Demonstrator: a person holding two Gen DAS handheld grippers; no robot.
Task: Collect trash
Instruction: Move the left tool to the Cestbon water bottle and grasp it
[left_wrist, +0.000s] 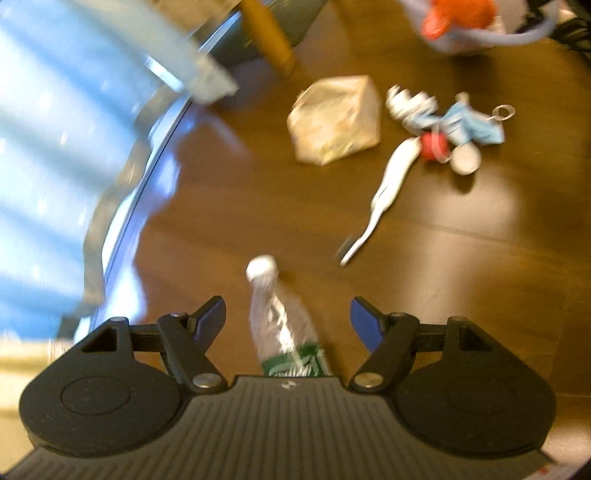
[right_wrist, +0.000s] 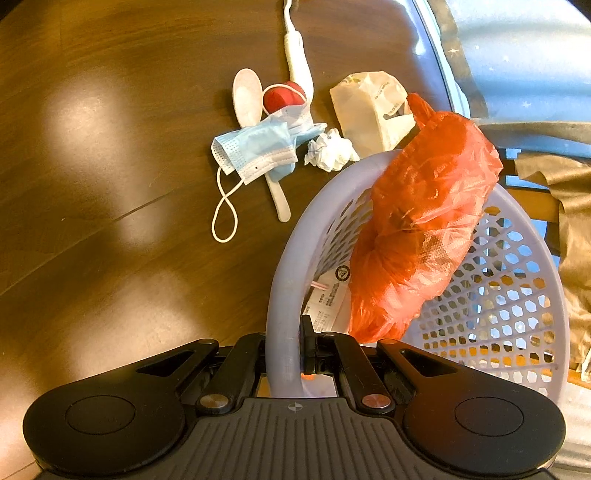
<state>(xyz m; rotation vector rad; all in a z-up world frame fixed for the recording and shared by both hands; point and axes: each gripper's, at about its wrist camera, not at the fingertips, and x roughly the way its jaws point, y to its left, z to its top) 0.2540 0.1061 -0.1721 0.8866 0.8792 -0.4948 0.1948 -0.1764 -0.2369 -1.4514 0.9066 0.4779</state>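
A clear plastic bottle (left_wrist: 280, 325) with a white cap and green label lies on the wooden floor between the fingers of my open left gripper (left_wrist: 288, 317), untouched by either finger. Farther off lie a crumpled paper bag (left_wrist: 334, 118), a blue face mask (left_wrist: 469, 123), a red ball (left_wrist: 434, 147), a white spoon (left_wrist: 466, 157) and a white toothbrush (left_wrist: 384, 188). My right gripper (right_wrist: 286, 354) is shut on the rim of a lavender basket (right_wrist: 288, 266) that holds an orange plastic bag (right_wrist: 424, 221) and a paper slip. A crumpled tissue (right_wrist: 330, 151) lies by the mask (right_wrist: 255, 149).
A blue patterned cloth (left_wrist: 55, 140) and a metal edge run along the left of the left wrist view. A wooden chair leg (left_wrist: 271, 37) stands beyond the paper bag. The basket (left_wrist: 480, 26) shows at the top right there. Brown fabric (right_wrist: 569, 221) hangs at the right.
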